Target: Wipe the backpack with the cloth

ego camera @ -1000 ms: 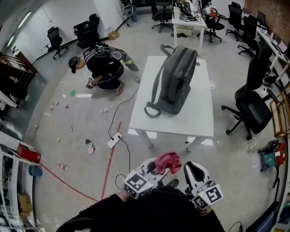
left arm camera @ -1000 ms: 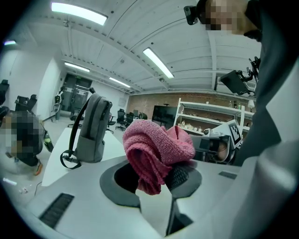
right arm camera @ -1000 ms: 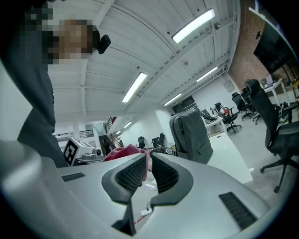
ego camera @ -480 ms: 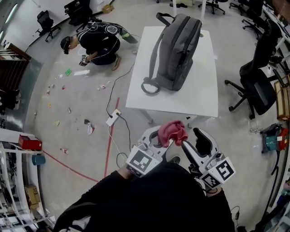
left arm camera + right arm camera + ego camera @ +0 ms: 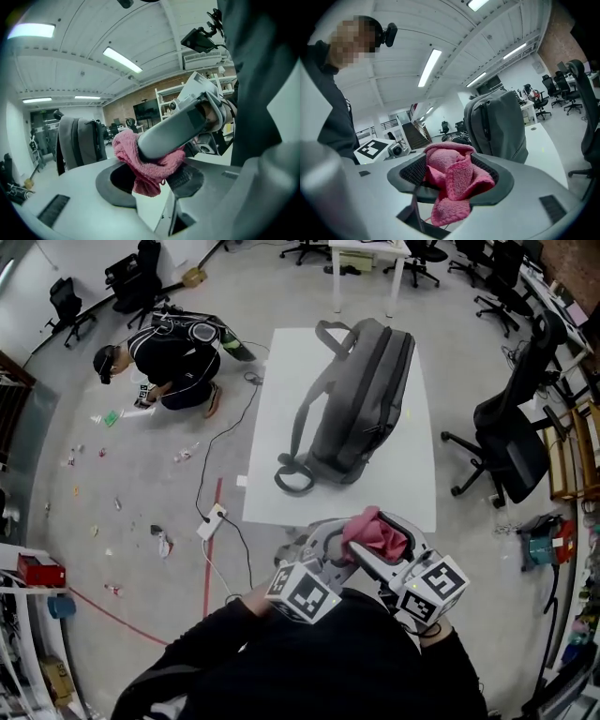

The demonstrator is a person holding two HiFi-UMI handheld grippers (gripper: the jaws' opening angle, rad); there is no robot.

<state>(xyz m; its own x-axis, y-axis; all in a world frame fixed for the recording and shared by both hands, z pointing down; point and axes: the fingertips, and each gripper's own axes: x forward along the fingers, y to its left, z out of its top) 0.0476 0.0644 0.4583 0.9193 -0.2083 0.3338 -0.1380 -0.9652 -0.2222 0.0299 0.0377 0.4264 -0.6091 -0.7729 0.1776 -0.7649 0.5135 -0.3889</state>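
- A person (image 5: pixel 178 351) in dark clothes crouches on the floor off the white table's (image 5: pixel 272 460) far left corner, among small bits of litter.
- A black cable runs from that side of the table to a white power strip (image 5: pixel 210 521) off its near left corner, beside a red floor line (image 5: pixel 210 563).
- A black office chair (image 5: pixel 506 442) stands just off the table's right side.
- The grey backpack (image 5: pixel 361 404) sits on the middle of the table, its length along the table's. It is smooth woven fabric with padded straps and a loop handle (image 5: pixel 295 476) that curls toward the table's near edge.
- The cloth (image 5: pixel 377 532) is at the table's near edge, above the floor: pink terry, nubbly and crumpled into a soft wad.
- The left gripper (image 5: pixel 152 180) pinches the cloth between its dark ribbed pads, with a fold hanging below.
- The right gripper (image 5: pixel 452 180) has just been opening its jaws. They stand spread wide around the same wad, and one smooth grey finger lies across the top of it.
- Both grippers have grey plastic shells and cubes with black-and-white markers.
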